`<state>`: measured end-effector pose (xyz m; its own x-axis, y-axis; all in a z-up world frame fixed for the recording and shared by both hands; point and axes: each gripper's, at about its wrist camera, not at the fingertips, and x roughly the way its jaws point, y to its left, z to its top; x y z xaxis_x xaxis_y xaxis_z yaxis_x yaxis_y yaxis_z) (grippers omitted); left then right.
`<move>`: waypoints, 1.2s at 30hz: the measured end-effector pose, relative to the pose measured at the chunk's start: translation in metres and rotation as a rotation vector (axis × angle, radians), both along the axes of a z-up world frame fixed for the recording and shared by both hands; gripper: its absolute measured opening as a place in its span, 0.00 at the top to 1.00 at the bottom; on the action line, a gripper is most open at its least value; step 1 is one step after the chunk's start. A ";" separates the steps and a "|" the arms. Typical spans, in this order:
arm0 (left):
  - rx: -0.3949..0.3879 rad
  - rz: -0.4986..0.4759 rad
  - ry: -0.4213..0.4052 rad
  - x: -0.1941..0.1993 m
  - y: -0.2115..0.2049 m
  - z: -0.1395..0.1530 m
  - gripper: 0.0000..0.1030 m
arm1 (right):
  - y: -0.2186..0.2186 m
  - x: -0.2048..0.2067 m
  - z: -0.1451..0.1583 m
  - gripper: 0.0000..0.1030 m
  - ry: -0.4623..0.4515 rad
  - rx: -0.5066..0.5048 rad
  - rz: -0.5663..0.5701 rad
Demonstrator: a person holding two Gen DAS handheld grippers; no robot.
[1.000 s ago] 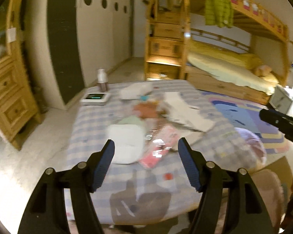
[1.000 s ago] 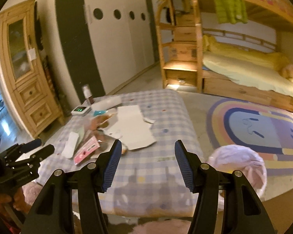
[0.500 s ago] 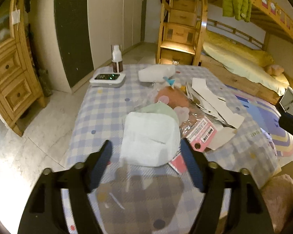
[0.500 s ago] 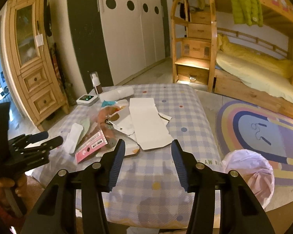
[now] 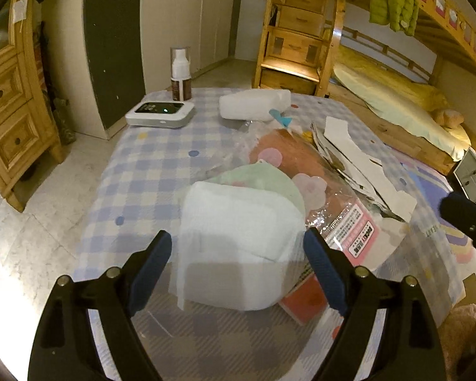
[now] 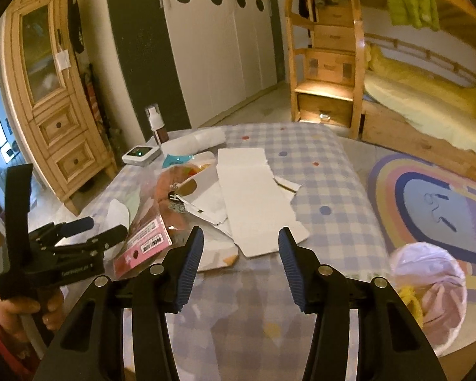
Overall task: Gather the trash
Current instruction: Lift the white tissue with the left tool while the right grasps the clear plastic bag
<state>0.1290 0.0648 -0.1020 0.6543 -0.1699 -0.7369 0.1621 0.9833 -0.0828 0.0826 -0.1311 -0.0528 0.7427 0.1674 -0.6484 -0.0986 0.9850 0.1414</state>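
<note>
Trash lies on a table with a blue-checked cloth (image 5: 149, 171). A folded white paper pad (image 5: 238, 231) rests on a pale green sheet. Beside it are a clear wrapper with a pink label (image 5: 352, 238) and an orange-brown bag (image 5: 295, 155). A flattened white carton (image 6: 254, 197) lies in the middle. My left gripper (image 5: 238, 238) hangs low over the near end of the pad. Its jaws are opening, with the pad between them, and the pads do not press on it. My right gripper (image 6: 241, 235) is open over the carton's near end, holding nothing.
At the table's far left stand a white device with a green light (image 5: 160, 112), a spray bottle (image 5: 181, 73) and a white pack (image 5: 254, 103). A bin with a pink liner (image 6: 428, 273) stands right of the table on a rug. A wooden cabinet is left, a bunk bed behind.
Both grippers have come forward and down toward the table. The left jaws have spread wider and now flank the white pad. The right gripper has neared the carton's edge.
</note>
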 end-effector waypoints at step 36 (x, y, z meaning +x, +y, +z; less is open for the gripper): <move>-0.066 -0.018 0.020 -0.031 0.015 0.006 0.88 | 0.070 0.015 -0.011 0.58 0.071 0.049 0.215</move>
